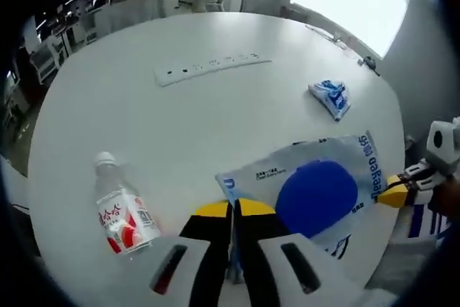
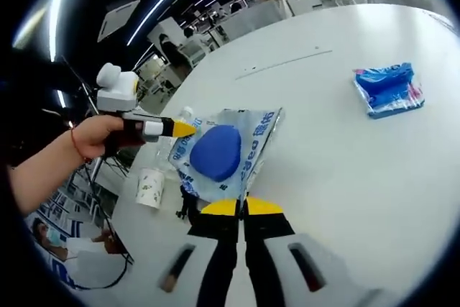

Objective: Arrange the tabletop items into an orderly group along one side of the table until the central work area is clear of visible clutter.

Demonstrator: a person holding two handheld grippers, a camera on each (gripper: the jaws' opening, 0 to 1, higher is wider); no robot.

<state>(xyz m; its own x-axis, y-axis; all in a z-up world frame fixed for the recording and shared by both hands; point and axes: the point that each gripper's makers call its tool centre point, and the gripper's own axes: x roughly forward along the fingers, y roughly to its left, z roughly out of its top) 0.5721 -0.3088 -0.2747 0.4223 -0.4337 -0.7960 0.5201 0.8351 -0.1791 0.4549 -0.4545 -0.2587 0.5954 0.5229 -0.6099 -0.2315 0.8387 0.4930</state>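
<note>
White surface (image 1: 215,127): we are clamping both tools, left (image 1: 231,215) and right (image 2: 242,208), on opposite bag (image 1: 316,192) edges, carrying it flat.

We hold the left claw (image 1: 233,210) with its jaws pinched together, and the right claw (image 2: 242,208) pinched likewise (yellow tips nearly meeting); our left hand (image 2: 93,136) grips its handle, arm extended.
</note>
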